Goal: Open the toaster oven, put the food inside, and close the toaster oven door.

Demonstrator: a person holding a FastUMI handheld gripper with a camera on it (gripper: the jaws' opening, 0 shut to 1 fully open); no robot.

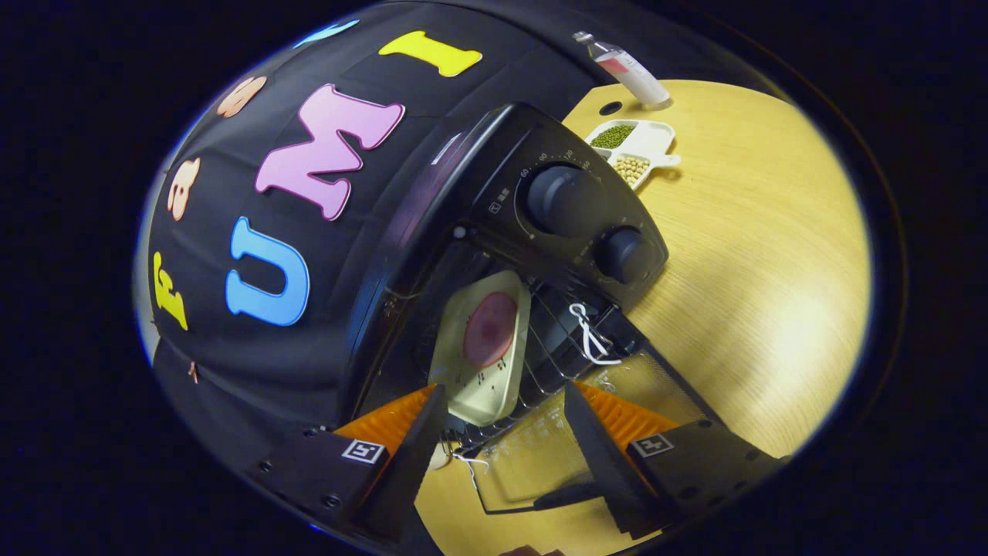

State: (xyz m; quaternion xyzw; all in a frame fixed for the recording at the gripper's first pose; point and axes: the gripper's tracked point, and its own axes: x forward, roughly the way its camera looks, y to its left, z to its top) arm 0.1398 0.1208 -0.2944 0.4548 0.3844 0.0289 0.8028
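The bench [756,255], a pale wood-grain surface, carries everything here and appears strongly tilted in the gripper view. On it stands the black toaster oven [494,232], backed against the booth's black cloth wall. Its control panel with two round knobs [563,201] lies on the side nearest the open stretch of bench. The oven door [540,463] is folded down flat toward the gripper, its glass pane showing the bench through it and its bar handle at the near edge, between and just below the fingers. A white cord loop [590,336] hangs at the door's hinge side by the knobs, and another bit of white cord sits at the opposite corner.

Inside the cavity, on the wire rack [540,363], rests a cream rectangular tray [482,386] holding the food [490,328], a round reddish patty. The tray's long axis runs from the oven's mouth toward its back, one short end pointing out at the gripper.

The gripper [505,409] hovers just outside the oven mouth, above the lowered door. Its jaws stand wide apart with nothing held; the tray's near end shows in the gap beyond them, touching neither finger.

Well beyond the oven, a white divided dish [637,147] holds green beans in one compartment and pale beans in another, and a small bottle [625,69] stands just past it.
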